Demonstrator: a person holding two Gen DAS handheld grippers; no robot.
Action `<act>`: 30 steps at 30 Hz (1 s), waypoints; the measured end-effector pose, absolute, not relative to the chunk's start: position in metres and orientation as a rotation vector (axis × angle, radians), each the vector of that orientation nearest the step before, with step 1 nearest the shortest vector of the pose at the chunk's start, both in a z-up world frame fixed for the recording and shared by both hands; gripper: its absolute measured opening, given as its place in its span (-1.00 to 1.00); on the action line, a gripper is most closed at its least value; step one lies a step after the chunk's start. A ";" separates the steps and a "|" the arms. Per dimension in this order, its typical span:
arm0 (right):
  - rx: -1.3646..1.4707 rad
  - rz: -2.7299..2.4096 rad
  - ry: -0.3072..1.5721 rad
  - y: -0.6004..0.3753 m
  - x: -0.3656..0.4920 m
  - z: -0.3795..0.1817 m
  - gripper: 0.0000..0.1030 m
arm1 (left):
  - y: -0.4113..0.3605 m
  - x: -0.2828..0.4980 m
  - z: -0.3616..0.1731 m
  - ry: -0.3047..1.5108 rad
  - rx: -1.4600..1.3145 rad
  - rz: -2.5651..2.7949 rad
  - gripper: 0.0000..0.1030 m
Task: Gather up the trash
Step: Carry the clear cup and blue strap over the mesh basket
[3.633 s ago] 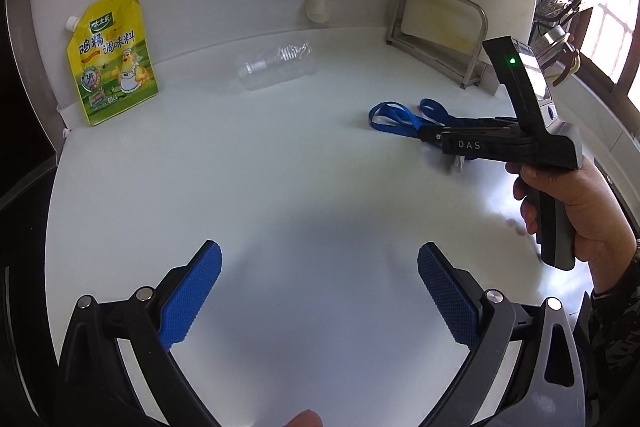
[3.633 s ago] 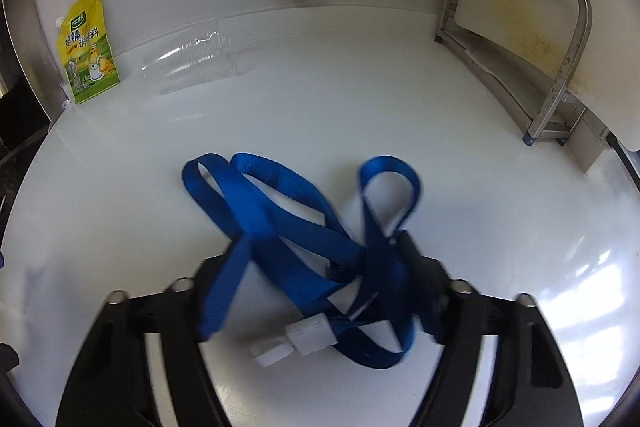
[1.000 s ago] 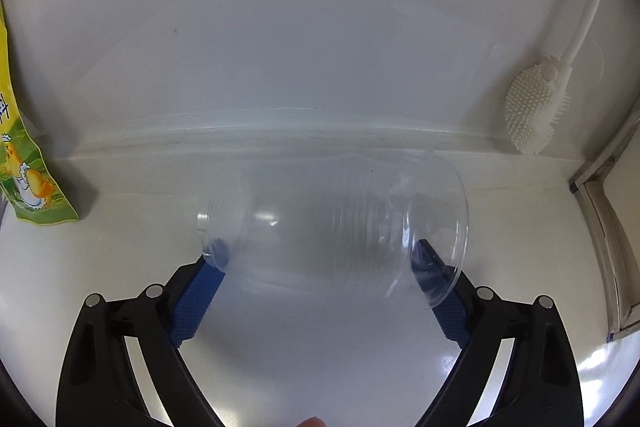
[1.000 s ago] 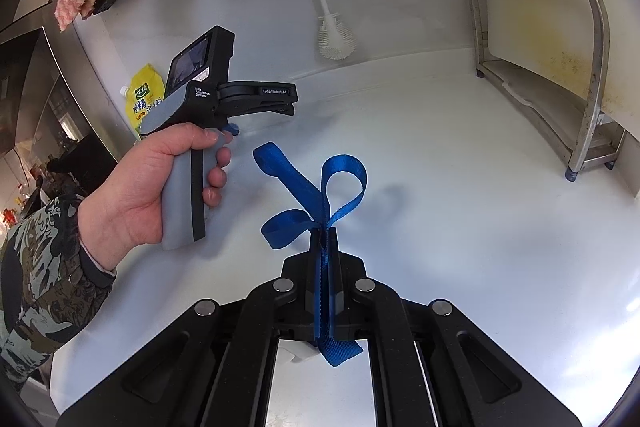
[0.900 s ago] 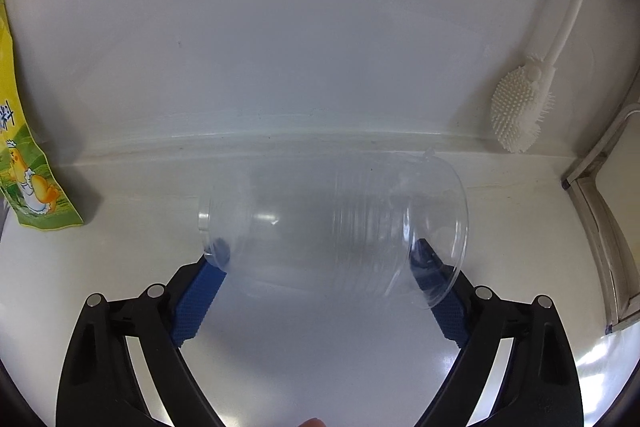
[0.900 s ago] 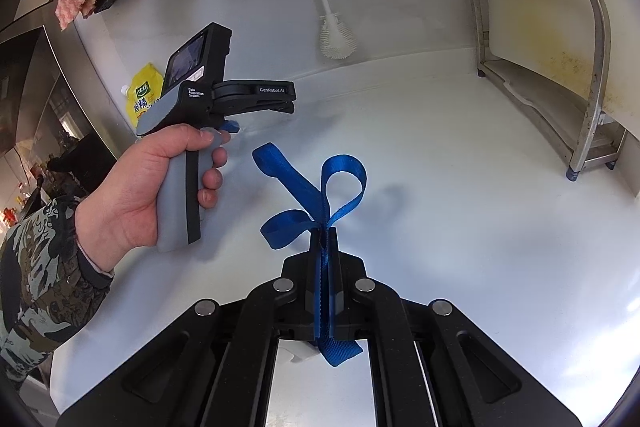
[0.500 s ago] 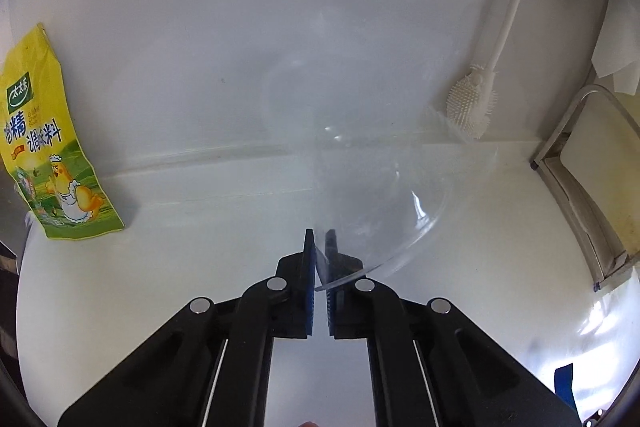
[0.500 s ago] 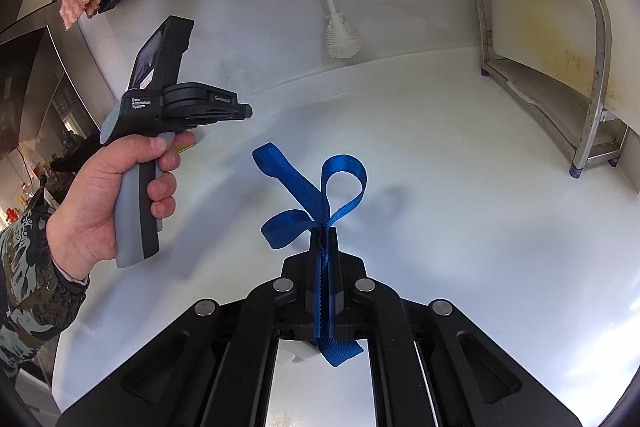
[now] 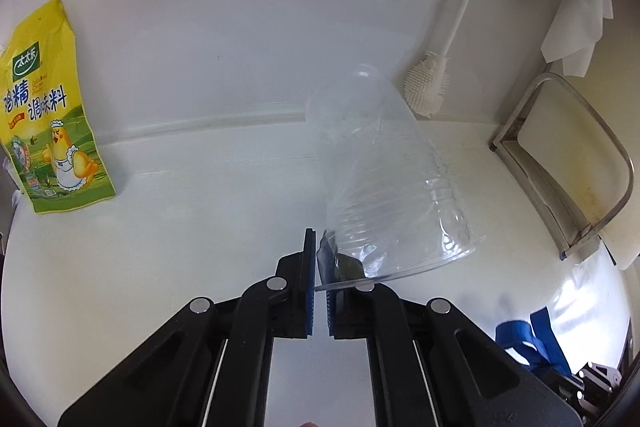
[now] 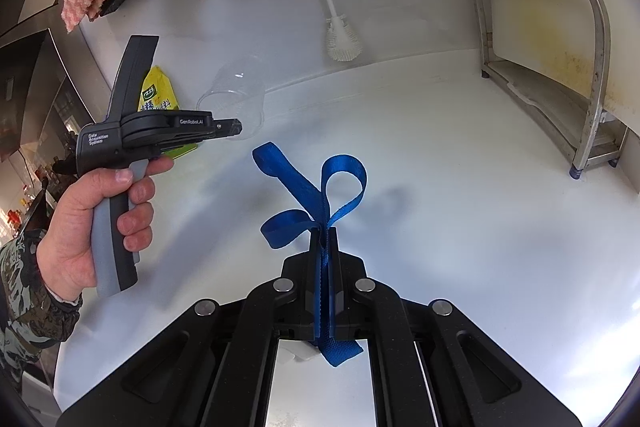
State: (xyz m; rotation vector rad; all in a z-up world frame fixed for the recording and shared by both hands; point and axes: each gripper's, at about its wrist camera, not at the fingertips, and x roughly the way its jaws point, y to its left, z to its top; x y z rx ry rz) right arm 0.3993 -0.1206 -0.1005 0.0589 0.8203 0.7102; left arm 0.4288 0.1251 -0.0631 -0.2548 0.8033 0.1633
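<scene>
— What have you got in each hand?

— My left tongs (image 9: pixel 318 267) are pinched shut on the rim of the cup (image 9: pixel 384 179), a clear, thin plastic one. It sticks out from the tips toward one o'clock, lifted off the counter (image 9: pixel 200 195), mouth toward me. My right tongs (image 10: pixel 324 247) are clamped on the strap (image 10: pixel 316 195), blue webbing whose loops stand up at twelve o'clock above the tips, with a short tail hanging behind the jaws.

— So both pieces of trash are in hand. What is the step now?

— Carrying them off, I judge. No bin shows in either view, so I cannot say where it is.

— How do you carry that cup well?

— Gently. The grip is only on one edge of the rim, and the wall is already creased there. A quick swing could let it twist or slip out, so I would keep the squeeze steady and move slowly, keeping the cup from tipping further.

— And the strap?

— It sits deep between the jaws, which looks secure. I would only keep the loose loops from snagging on the rack (image 10: pixel 592 75) at two o'clock.

— Anything left behind?

— The pouch (image 9: pixel 44 131), yellow, leans on the wall at ten o'clock in the left view. Whether it counts as trash I cannot tell.
</scene>
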 end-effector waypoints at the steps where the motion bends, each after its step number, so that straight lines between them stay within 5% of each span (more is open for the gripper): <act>1: 0.058 0.711 0.821 -0.120 0.399 -0.100 -0.96 | 0.125 0.423 -0.061 0.802 -0.248 0.161 -0.91; 13: 0.039 0.713 0.798 -0.118 0.367 -0.086 -0.96 | 0.086 0.312 -0.029 0.717 -0.070 0.145 -0.91; 30: 0.071 0.651 0.727 -0.168 0.196 -0.010 -0.96 | 0.039 0.118 0.003 0.635 0.007 0.094 -0.91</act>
